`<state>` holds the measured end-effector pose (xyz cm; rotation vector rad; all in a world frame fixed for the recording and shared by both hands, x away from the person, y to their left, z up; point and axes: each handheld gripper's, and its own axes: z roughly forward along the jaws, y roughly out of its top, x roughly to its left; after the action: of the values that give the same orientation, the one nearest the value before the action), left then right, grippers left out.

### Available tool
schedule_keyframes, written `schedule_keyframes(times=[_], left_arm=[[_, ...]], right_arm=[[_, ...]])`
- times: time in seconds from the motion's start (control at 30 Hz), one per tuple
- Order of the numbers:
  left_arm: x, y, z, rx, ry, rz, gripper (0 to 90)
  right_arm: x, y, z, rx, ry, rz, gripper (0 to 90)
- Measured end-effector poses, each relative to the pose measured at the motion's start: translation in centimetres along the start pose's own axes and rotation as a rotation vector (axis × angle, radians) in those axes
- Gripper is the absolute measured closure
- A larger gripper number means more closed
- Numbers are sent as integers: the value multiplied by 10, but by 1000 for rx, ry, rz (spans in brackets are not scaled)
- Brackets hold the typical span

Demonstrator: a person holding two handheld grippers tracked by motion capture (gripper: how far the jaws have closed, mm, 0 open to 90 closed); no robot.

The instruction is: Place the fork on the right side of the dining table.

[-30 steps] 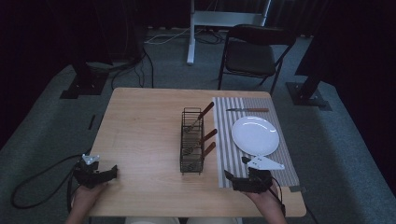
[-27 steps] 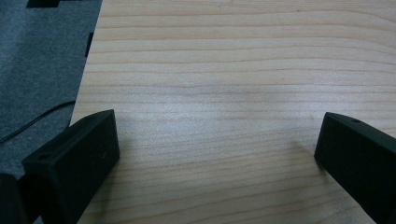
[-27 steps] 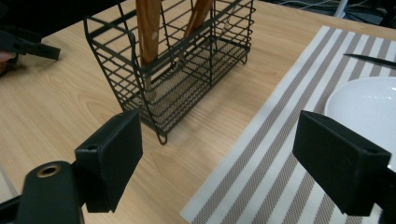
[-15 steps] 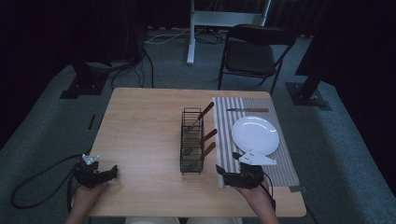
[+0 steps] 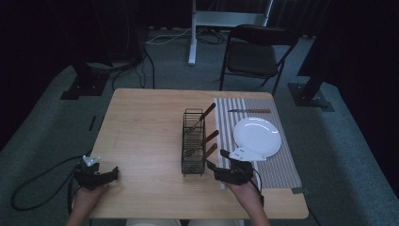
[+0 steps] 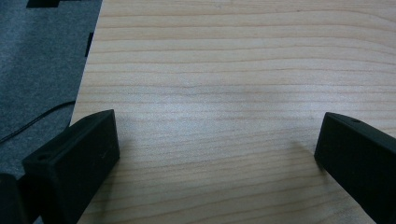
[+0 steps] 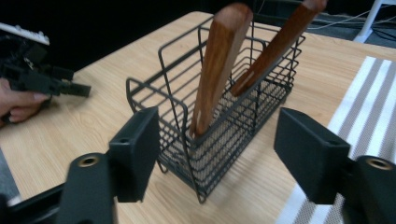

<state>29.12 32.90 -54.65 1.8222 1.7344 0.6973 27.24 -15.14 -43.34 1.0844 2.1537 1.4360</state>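
Note:
A black wire cutlery basket (image 5: 193, 141) stands mid-table with wooden-handled utensils (image 5: 207, 112) leaning out of it. My right gripper (image 5: 215, 160) sits just right of the basket's near end, pointing at it. In the right gripper view the basket (image 7: 261, 100) and two wooden handles (image 7: 219, 65) stand ahead of the jaws. The jaws have just been closing but remain apart, and the pads (image 7: 137, 149) touch nothing. My left gripper (image 5: 110, 173) rests open at the table's near left corner, with bare wood between its jaws (image 6: 215, 135).
A white plate (image 5: 257, 135) and a wooden-handled knife (image 5: 249, 111) lie on a striped mat (image 5: 277, 165) at the right side of the table (image 5: 141, 122). A folding chair (image 5: 254, 52) stands behind the table. Cables trail on the floor at the left.
My right gripper has slid left from the mat's edge toward the basket's near end, and its jaws have narrowed. The left gripper has stayed put.

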Motion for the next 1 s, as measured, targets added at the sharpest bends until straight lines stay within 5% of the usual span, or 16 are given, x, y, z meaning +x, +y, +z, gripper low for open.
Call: schedule_keyframes(times=[1.0], left_arm=[[0, 0, 0, 0, 0, -1, 3]], right_arm=[[-1, 8, 32, 8, 15, 41, 763]])
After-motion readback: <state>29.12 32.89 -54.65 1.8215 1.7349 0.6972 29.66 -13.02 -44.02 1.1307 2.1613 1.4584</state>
